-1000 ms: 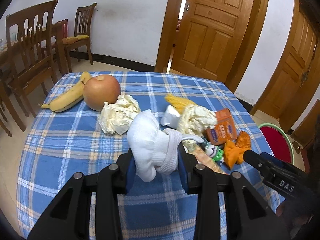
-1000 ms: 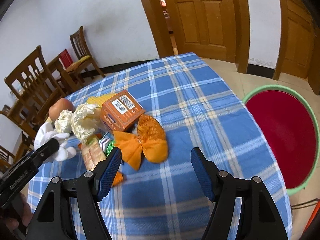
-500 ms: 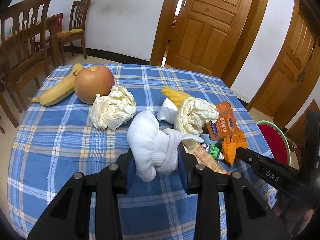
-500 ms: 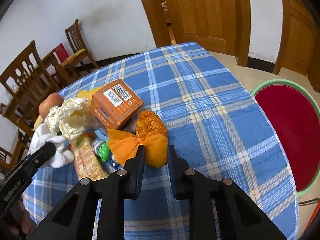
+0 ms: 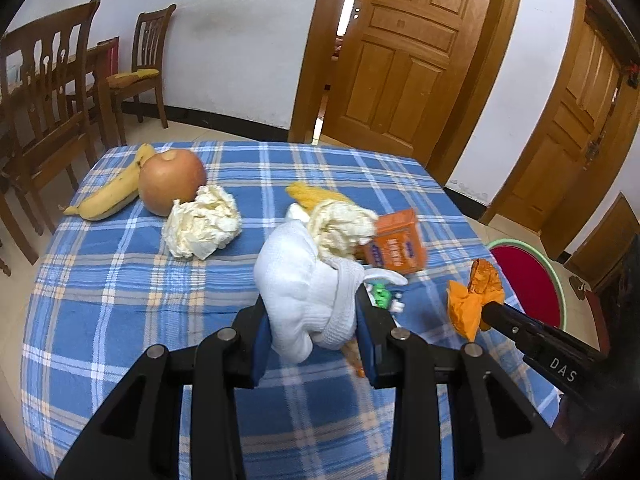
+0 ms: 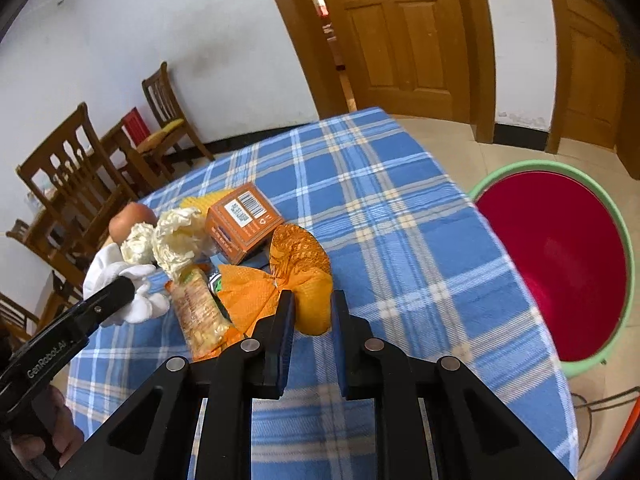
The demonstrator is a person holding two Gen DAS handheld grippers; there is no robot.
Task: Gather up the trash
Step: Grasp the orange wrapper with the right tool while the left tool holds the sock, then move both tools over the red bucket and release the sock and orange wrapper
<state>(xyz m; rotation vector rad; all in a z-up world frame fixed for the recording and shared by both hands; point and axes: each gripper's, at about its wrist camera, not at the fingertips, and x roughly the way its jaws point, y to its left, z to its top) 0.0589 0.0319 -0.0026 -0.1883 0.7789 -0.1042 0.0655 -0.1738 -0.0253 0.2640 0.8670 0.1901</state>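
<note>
My left gripper (image 5: 314,332) is shut on a crumpled white cloth (image 5: 304,284) and holds it above the blue plaid table (image 5: 120,300). My right gripper (image 6: 312,316) is shut on an orange wrapper (image 6: 304,276), which also shows lifted at the right of the left wrist view (image 5: 472,300). On the table lie two crumpled paper balls (image 5: 200,222) (image 5: 340,226), an orange box (image 6: 242,222), a snack packet (image 6: 198,312) and a small green toy (image 5: 382,298). A red basin (image 6: 560,260) with a green rim sits on the floor right of the table.
An apple (image 5: 172,182) and a banana (image 5: 112,196) lie at the table's far left. Wooden chairs (image 5: 44,92) stand to the left by the wall. Wooden doors (image 5: 400,52) are behind the table.
My right gripper closed from wide open onto the orange wrapper and lifted it off the table. My left gripper kept its hold on the white cloth and moved slightly.
</note>
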